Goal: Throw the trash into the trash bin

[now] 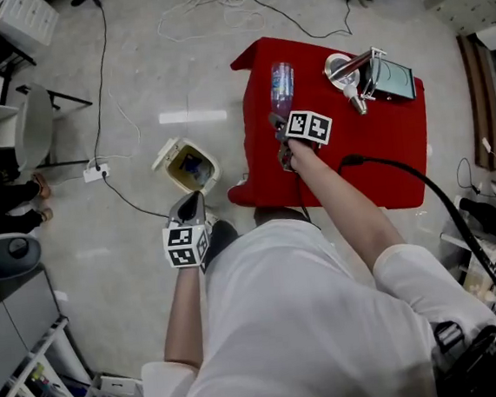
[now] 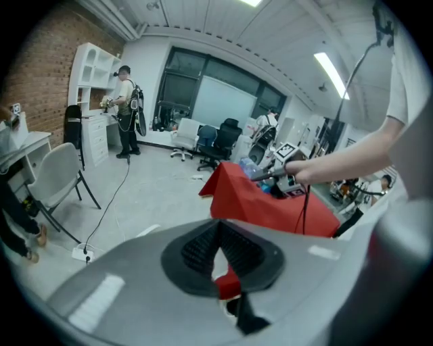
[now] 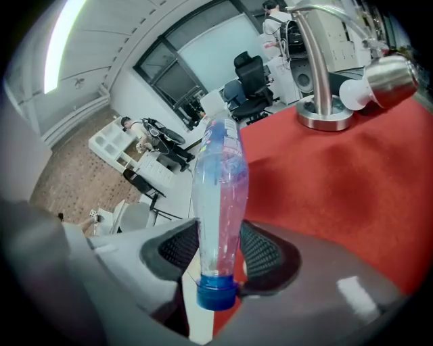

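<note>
A clear plastic bottle with a blue cap is lifted over the red table. My right gripper is shut on its lower neck, with the cap toward the camera and the body pointing away. A small cream trash bin stands on the floor left of the table with its lid open. My left gripper hangs just in front of the bin; its pads meet at the tips and hold nothing. The left gripper view shows the red table, not the bin.
A chrome desk lamp and a small device stand at the table's far right. Cables and a power strip lie on the floor left of the bin. A grey chair and shelving stand at the far left.
</note>
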`<action>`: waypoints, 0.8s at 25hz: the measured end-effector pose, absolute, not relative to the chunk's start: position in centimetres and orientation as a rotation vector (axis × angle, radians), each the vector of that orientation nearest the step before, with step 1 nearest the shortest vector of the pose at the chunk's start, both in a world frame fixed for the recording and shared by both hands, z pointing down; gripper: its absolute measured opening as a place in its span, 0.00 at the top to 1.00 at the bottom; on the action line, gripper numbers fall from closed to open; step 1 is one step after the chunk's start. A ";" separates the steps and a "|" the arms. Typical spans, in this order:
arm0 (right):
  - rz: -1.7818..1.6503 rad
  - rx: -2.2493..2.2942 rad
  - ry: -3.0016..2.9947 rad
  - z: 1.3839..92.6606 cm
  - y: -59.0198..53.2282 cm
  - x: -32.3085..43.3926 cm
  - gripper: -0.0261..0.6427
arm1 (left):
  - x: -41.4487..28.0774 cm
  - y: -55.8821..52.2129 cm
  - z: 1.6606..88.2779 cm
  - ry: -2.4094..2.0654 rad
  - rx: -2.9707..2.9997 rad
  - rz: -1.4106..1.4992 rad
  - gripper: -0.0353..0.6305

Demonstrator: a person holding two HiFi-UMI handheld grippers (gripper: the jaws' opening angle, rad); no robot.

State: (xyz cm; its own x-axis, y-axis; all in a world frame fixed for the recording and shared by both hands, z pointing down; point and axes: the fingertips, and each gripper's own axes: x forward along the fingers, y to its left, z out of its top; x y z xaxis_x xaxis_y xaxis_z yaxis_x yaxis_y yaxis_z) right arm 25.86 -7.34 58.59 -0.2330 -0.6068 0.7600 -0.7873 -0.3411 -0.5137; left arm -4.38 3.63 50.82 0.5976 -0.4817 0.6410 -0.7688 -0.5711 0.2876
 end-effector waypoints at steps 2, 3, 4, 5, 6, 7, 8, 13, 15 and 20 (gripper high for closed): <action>1.604 1.760 -1.730 58.5 -6.6 23.7 0.68 | -4.7 4.1 50.7 -1.000 2.269 0.675 0.94; 1.598 1.719 -1.750 58.5 -6.3 22.5 0.68 | -4.9 4.3 50.7 -1.009 2.265 0.670 0.94; 1.593 1.675 -1.773 58.5 -6.0 21.2 0.68 | -5.1 4.6 50.7 -1.021 2.260 0.665 0.94; 1.588 1.628 -1.799 58.5 -5.8 19.8 0.68 | -5.3 4.8 50.7 -1.034 2.253 0.660 0.94; 1.582 1.582 -1.825 58.4 -5.7 18.3 0.68 | -5.7 5.1 50.7 -1.049 2.245 0.653 0.94; 1.578 1.535 -1.851 58.3 -5.5 16.8 0.68 | -6.0 5.3 50.7 -1.065 2.235 0.646 0.94; 1.574 1.489 -1.876 58.3 -5.4 15.3 0.68 | -6.5 5.5 50.8 -1.082 2.223 0.639 0.94; 1.565 1.231 -1.972 59.2 -3.9 6.9 0.68 | -9.3 6.3 51.7 -1.155 2.152 0.625 0.94; 1.564 1.136 -1.990 59.5 -2.6 3.8 0.68 | -10.5 6.9 51.9 -1.174 2.128 0.624 0.94; 1.554 0.944 -1.996 60.9 0.3 -2.5 0.68 | -13.7 7.2 52.9 -1.212 2.076 0.609 0.94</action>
State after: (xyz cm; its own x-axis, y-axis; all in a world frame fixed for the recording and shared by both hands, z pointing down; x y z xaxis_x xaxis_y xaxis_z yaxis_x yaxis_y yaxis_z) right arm -2.49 0.27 60.93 -0.6715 -0.2462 0.6989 -0.7379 0.1364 -0.6609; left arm -13.71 7.22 52.94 0.4646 -0.5814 0.6679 -0.8830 -0.3614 0.2997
